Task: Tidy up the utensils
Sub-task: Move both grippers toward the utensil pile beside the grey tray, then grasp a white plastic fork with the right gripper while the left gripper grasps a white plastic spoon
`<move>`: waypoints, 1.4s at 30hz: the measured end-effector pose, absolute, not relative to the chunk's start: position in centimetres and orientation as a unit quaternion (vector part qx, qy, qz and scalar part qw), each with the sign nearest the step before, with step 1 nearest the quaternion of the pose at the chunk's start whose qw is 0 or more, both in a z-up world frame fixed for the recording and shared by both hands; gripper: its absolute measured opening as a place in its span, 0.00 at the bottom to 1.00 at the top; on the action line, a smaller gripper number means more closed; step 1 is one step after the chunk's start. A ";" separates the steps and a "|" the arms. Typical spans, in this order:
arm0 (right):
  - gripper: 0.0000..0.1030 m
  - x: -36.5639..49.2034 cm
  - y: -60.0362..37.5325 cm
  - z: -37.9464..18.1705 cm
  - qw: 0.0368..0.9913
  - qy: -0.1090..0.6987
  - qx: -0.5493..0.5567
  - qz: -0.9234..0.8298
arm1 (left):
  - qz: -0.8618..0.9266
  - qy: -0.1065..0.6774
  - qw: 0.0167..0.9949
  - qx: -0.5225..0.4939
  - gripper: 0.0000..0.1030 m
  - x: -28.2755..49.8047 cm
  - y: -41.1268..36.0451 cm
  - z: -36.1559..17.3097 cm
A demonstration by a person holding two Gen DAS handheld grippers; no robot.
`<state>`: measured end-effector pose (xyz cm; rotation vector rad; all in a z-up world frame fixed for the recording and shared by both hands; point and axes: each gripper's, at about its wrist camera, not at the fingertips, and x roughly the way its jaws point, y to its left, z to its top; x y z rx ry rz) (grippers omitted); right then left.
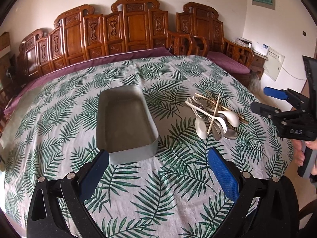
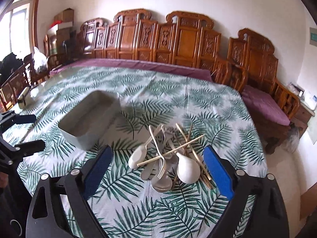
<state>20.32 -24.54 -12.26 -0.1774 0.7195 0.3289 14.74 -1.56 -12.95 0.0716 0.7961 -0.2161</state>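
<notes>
An empty grey rectangular tray (image 1: 134, 152) (image 2: 79, 138) stands on the leaf-print tablecloth. To its right lies a tangled pile of utensils (image 1: 216, 117) (image 2: 170, 158): two white spoons, metal spoons, a fork (image 2: 160, 171) and several bamboo chopsticks. My left gripper (image 1: 158, 151) is open and empty, hovering just in front of the tray's near end. My right gripper (image 2: 158, 148) (image 1: 263, 99) is open above the near side of the pile, its blue pads (image 2: 218, 172) on either side of the pile and touching nothing. The left gripper (image 2: 33, 131) shows at the left edge of the right wrist view.
A carved wooden bench (image 2: 178, 39) with purple cushions runs behind the table. A small metal container (image 2: 23, 97) sits at the table's far left. The table's edge drops off just right of the pile. A hand (image 1: 311, 144) holds the right gripper.
</notes>
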 end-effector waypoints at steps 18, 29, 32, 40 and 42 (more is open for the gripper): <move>0.25 29.1 -23.9 -22.1 0.841 0.498 -0.092 0.190 | -0.141 0.421 0.893 0.071 0.93 19.7 -6.4 -16.3; 0.05 28.3 -24.6 -21.6 0.838 0.508 -0.073 0.187 | -0.151 0.444 0.881 0.059 0.93 21.0 -8.1 -17.3; 0.05 27.6 -25.7 -20.5 0.845 0.499 -0.045 0.189 | -0.157 0.446 0.879 0.054 0.93 21.5 -8.7 -17.4; 0.05 25.8 -28.0 -18.6 0.857 0.484 -0.004 0.178 | -0.166 0.460 0.871 0.042 0.86 24.2 -10.5 -17.9; 0.05 25.4 -28.3 -18.5 0.859 0.481 -0.005 0.175 | -0.170 0.469 0.866 0.029 0.78 25.1 -10.8 -18.3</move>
